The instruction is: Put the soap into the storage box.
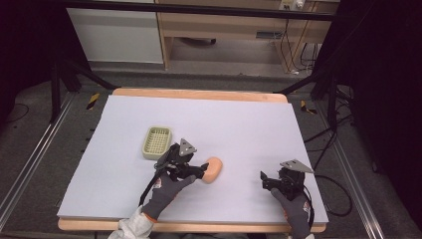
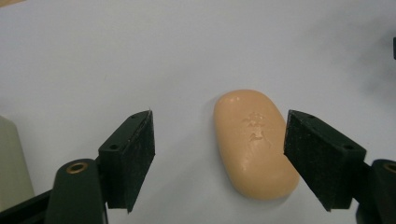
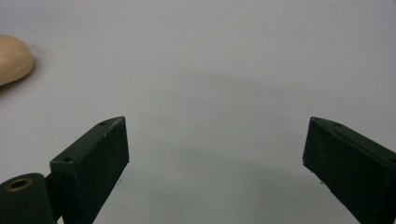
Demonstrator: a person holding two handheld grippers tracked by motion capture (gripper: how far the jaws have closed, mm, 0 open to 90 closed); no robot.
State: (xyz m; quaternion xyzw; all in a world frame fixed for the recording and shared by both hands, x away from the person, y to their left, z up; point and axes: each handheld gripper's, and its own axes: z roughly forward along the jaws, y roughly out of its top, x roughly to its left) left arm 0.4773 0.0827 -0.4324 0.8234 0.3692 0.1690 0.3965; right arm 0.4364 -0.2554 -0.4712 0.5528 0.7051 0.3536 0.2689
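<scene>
A wooden table (image 1: 199,93) carries a pale lilac mat (image 1: 209,124) that covers nearly all of its top. On the mat, left of the middle, lies a small pale green tray (image 1: 157,142) with a gridded floor, lying flat. Just right of and nearer than the tray is the left gripper (image 1: 203,172), held in a grey-gloved hand (image 1: 166,191) that comes in from the bottom edge. Its jaws are spread apart, and the soap (image 1: 213,170) lies between them without being pinched: in the left gripper view the peach soap (image 2: 254,142) rests flat on the mat, with the right pad (image 2: 310,154) touching or all but touching its side and the left pad (image 2: 140,154) well apart from it. The right gripper (image 1: 263,179) sits near the front right of the mat, well apart from the soap, in another gloved hand (image 1: 293,204). Its jaws are spread wide over bare mat, with nothing between them, and an end of the soap (image 3: 14,58) shows at the left edge of its own view.
</scene>
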